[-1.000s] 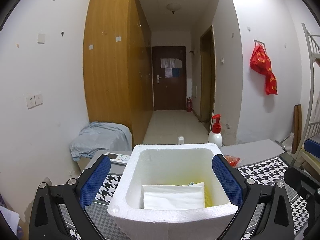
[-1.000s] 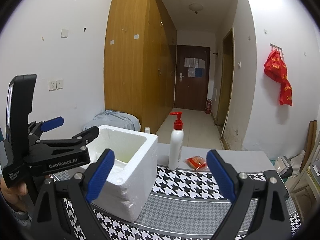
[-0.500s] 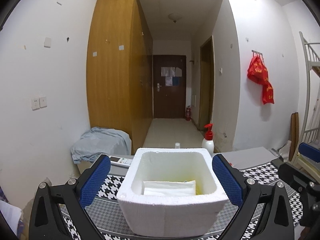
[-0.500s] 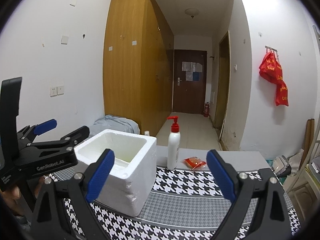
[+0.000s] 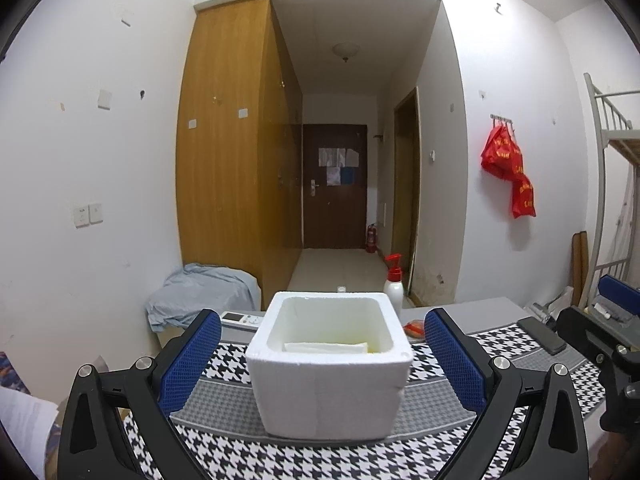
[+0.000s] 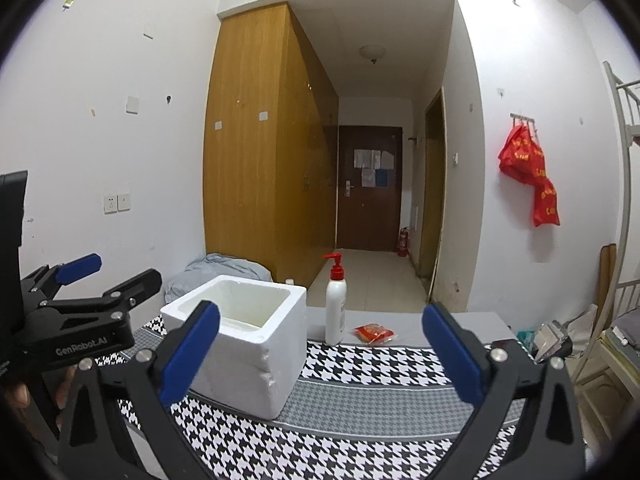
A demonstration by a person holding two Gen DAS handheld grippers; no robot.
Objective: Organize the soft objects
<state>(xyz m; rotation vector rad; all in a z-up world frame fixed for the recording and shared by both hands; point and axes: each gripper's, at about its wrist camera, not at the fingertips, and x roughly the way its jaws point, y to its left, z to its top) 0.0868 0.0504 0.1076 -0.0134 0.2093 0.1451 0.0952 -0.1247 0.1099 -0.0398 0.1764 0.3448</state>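
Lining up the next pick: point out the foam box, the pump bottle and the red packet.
foam box [image 6: 256, 364], right wrist view, on its near corner wall.
pump bottle [image 6: 335, 312], right wrist view, on its white body.
red packet [image 6: 373, 333], right wrist view, on its middle.

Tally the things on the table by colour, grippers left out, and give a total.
White: 3, foam box, pump bottle, remote
Red: 1, small packet
Black: 1, phone
Total: 5
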